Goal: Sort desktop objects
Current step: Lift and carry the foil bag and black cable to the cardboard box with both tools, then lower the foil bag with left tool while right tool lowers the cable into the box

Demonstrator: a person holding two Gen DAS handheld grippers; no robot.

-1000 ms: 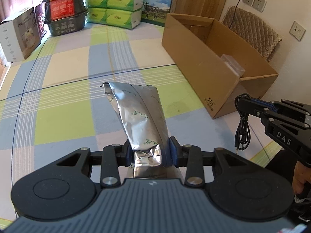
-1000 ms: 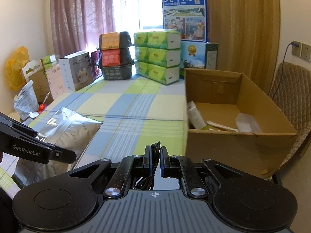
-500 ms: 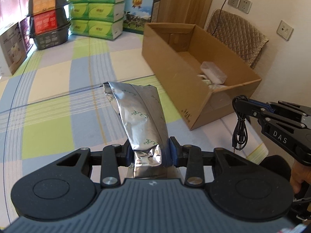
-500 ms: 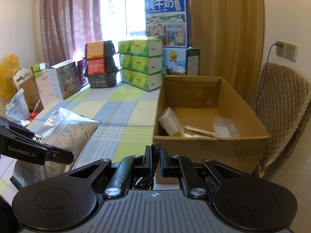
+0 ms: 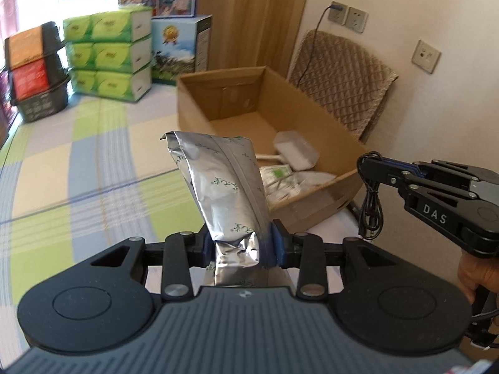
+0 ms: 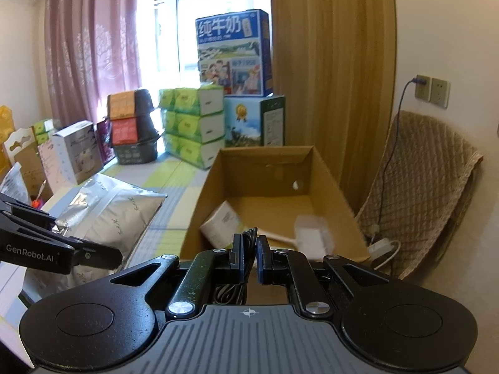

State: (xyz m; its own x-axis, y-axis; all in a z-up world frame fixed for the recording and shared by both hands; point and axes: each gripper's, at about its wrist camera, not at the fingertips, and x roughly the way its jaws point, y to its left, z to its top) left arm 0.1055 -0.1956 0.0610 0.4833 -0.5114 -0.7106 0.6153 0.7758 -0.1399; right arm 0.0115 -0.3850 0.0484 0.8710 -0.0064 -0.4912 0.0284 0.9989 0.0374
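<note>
Both hand-held grippers are raised side by side before the open brown cardboard box (image 5: pixel 315 124). Clamped in the left gripper (image 5: pixel 240 246), a crinkled silver foil bag with small green sprig prints (image 5: pixel 224 187) is pinched at its lower end between the blue pads and rises tilted up and forward, its folded top edge in front of the box's near left corner. In the right wrist view that gripper's side reads "GenRobot.AI". To its right, the right gripper (image 5: pixel 363 163) points left toward the box, its body marked "DAS" and a hand (image 5: pixel 477 275) on its grip; its jaws stand narrow, closed on a coiled black cable with a plug end (image 5: pixel 371 205) that dangles below the fingers, beside the box's near right corner. Inside the box lie a white paper-wrapped packet (image 6: pixel 223 224) and a white flat-headed tool with a handle (image 6: pixel 305 235). Behind, on the checked green, blue and yellow cloth (image 5: pixel 93 162), a blue milk carton box (image 6: pixel 232 53) reads "纯牛奶".
</note>
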